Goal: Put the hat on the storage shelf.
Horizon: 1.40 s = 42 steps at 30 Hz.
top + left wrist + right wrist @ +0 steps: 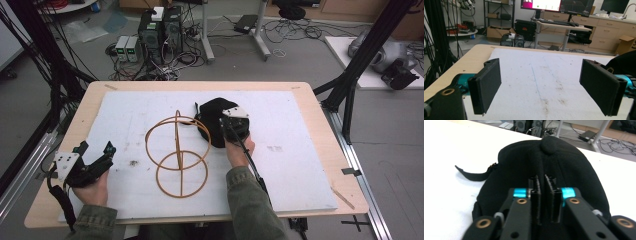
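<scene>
Just right of the tan wire-hoop stand (178, 153) on the white foam mat (295, 165) lies a black fabric baseball cap (214, 116), touching the stand's upper ring; right gripper (231, 125) sits on top of the cap, jaws pressed nearly together and pinching a fold of its crown fabric below the top button (550, 144), strap (472, 175) trailing off one side. Left of the stand, well apart from it, left gripper (94, 149) rests on the mat with jaws spread wide, holding nothing.
</scene>
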### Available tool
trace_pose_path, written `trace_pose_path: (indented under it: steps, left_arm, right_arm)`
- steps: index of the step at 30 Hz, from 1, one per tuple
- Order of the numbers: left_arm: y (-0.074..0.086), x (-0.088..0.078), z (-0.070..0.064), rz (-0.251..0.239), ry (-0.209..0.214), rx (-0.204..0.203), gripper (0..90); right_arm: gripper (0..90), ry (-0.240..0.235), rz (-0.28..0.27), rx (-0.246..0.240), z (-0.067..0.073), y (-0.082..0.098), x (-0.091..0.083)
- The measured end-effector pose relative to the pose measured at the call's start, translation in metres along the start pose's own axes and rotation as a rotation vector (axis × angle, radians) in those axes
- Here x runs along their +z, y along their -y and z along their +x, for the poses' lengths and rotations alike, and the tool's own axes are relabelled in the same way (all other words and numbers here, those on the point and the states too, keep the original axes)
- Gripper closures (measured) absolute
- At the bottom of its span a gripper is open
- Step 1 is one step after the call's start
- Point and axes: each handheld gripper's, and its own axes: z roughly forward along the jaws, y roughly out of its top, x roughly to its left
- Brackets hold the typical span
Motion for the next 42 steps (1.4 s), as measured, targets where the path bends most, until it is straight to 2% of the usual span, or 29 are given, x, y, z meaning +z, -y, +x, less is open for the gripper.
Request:
trace_pose_path:
  steps: [10,14,20,22,24,26,36,39,42]
  left_arm:
    - [0.0,0.0,0.001,0.007,0.001,-0.005,18.3]
    - [0.0,0.0,0.002,0.005,-0.002,-0.007,18.3]
    - [0.0,0.0,0.0,0.007,0.003,-0.005,18.3]
    - [0.001,0.001,0.001,0.01,0.005,-0.005,18.3]
    - [0.001,0.001,0.001,0.012,0.004,-0.005,18.2]
    - [0.001,0.001,0.001,0.013,0.002,-0.005,18.2]
    - [0.002,0.002,-0.001,0.016,0.007,-0.003,18.2]
    - [0.003,0.002,0.0,0.02,0.008,-0.003,18.2]
    - [0.003,0.002,0.0,0.022,0.006,-0.003,18.2]
  right_arm:
    - [87.6,-0.018,-0.022,0.023,-0.004,0.003,-0.003]
    - [87.6,-0.034,-0.011,0.028,-0.005,0.003,-0.004]
    - [87.6,-0.028,-0.024,0.03,-0.009,0.002,-0.007]
    - [87.6,-0.026,-0.034,0.047,-0.011,0.001,-0.01]
    - [87.6,-0.022,-0.062,0.062,-0.016,-0.001,-0.014]
    - [87.6,-0.02,-0.067,0.062,-0.017,-0.002,-0.016]
    - [87.6,0.011,-0.173,0.039,-0.019,-0.009,-0.032]
    - [87.6,0.0,-0.189,0.061,-0.021,-0.012,-0.036]
    - [87.6,-0.006,-0.229,0.061,-0.021,-0.018,-0.044]
